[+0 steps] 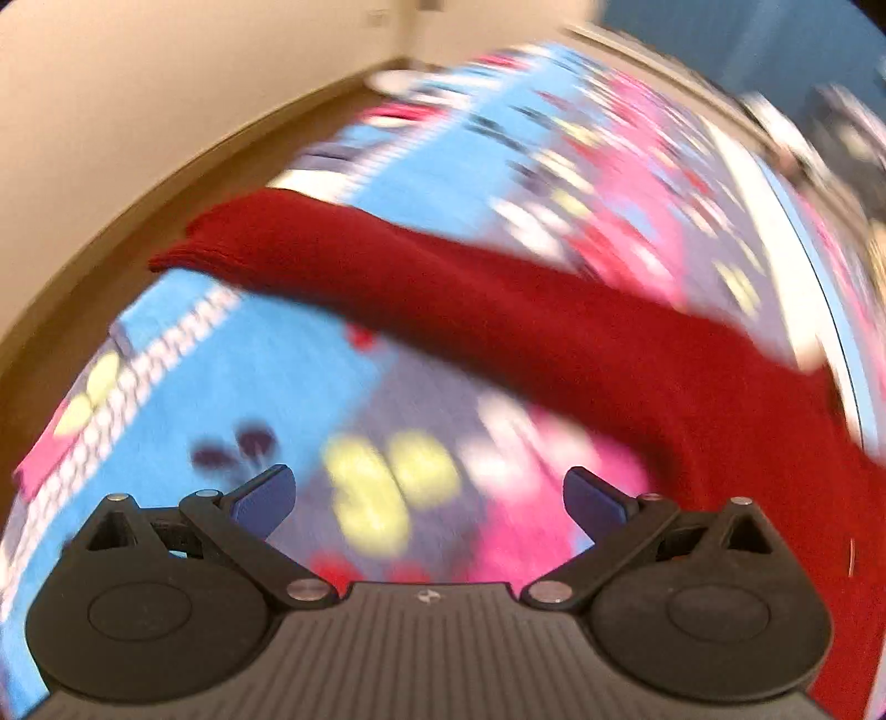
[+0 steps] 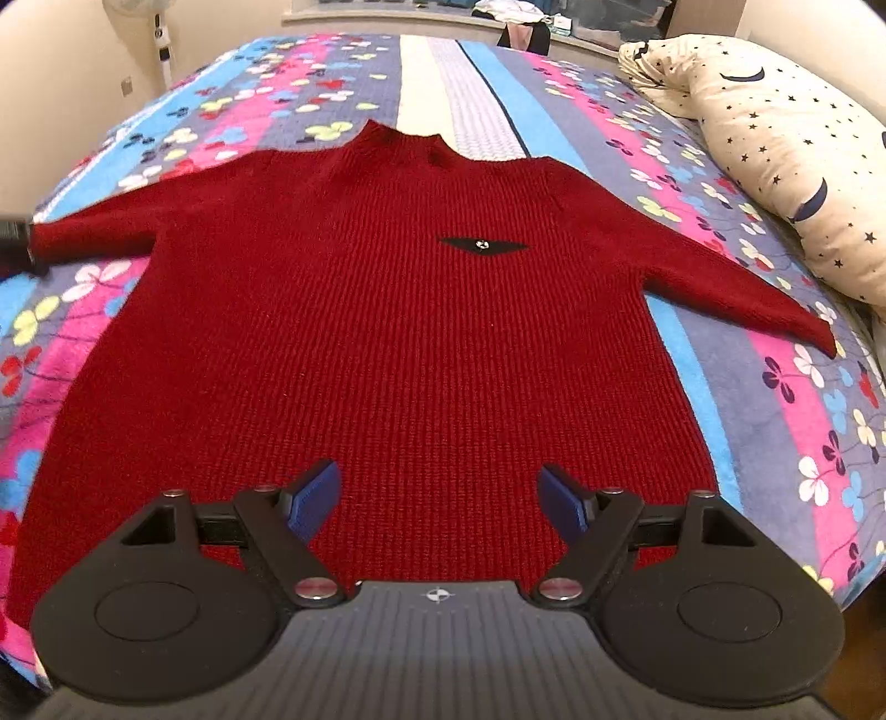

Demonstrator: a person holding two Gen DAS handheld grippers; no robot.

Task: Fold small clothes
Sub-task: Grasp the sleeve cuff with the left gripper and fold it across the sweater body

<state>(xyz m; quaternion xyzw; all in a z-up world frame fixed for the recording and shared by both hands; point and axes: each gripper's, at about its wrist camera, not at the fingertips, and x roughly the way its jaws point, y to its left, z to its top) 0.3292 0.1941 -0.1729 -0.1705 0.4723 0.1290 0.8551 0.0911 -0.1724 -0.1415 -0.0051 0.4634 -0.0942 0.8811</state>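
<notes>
A dark red knit sweater (image 2: 387, 332) lies flat on the bed, front up, collar far, both sleeves spread out, with a small black patch (image 2: 482, 245) on the chest. My right gripper (image 2: 440, 501) is open and empty, above the sweater's hem. My left gripper (image 1: 429, 501) is open and empty, over the bedspread just short of the sweater's left sleeve (image 1: 443, 288), whose cuff (image 1: 188, 243) points left. The left wrist view is blurred. A dark bit of the left gripper shows at the right wrist view's left edge (image 2: 14, 235), beside that cuff.
The bed has a striped floral bedspread (image 2: 775, 387) in blue, pink and grey. A cream star-print pillow (image 2: 775, 155) lies at the right. A standing fan (image 2: 158, 33) is beyond the bed at the far left. Wooden floor (image 1: 166, 183) and a wall lie left of the bed.
</notes>
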